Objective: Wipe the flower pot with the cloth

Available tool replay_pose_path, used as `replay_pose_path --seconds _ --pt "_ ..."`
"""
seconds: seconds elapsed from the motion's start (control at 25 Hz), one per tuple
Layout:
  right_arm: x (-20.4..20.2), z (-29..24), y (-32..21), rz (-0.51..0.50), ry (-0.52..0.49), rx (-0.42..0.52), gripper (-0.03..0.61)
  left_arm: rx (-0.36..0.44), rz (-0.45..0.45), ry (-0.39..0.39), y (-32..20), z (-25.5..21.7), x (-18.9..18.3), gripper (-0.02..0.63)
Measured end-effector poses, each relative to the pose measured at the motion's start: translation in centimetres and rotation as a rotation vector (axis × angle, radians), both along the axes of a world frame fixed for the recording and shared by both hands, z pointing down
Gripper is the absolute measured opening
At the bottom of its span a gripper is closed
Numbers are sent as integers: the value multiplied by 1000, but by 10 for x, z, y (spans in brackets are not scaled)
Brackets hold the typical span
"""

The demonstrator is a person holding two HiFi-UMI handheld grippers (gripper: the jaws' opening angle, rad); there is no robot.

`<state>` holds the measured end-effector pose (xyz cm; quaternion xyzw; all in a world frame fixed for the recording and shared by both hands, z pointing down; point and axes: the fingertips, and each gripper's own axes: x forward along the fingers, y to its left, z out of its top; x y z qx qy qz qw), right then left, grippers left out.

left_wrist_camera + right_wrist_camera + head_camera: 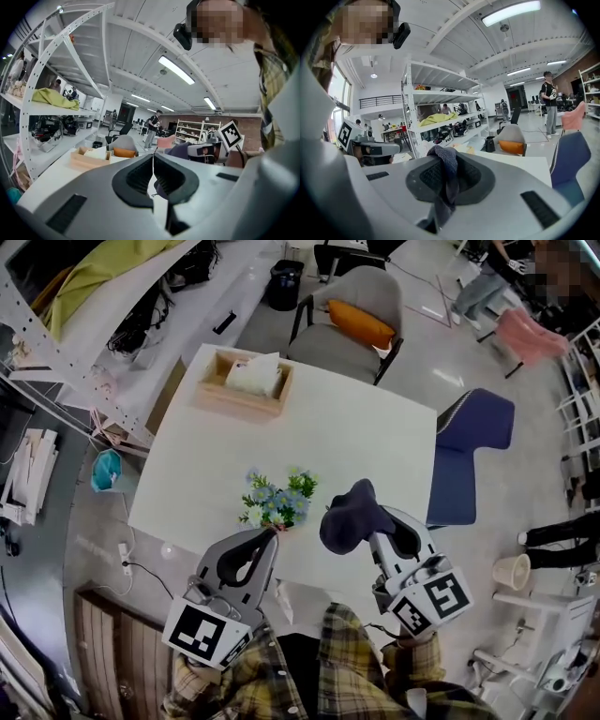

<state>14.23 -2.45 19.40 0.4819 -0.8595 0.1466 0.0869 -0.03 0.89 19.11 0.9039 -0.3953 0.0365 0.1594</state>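
Observation:
The flower pot (278, 501) stands near the front of the white table (356, 427); from above only its blue and white flowers and green leaves show. My left gripper (270, 533) is shut just in front of the flowers, and the left gripper view shows its jaws (153, 161) pressed together with nothing seen between them. My right gripper (372, 523) is to the right of the flowers, shut on a dark cloth (350, 515). In the right gripper view the cloth (450, 171) bunches above the jaws and hangs down between them. The flower pot is in neither gripper view.
A wooden tissue box (246, 382) sits at the table's far left. A grey chair with an orange cushion (361, 324) stands behind the table and a blue chair (469, 442) at its right. White shelving (84, 334) runs along the left.

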Motion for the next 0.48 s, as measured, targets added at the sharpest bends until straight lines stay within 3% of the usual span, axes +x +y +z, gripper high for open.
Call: replay_pose_path --seconds 0.4,0.48 --pt "-9 62 -3 -11 22 -111 17 -162 56 -46 15 86 1 15" --pt "-11 72 -2 -14 21 -125 17 -200 67 -75 21 108 -2 54"
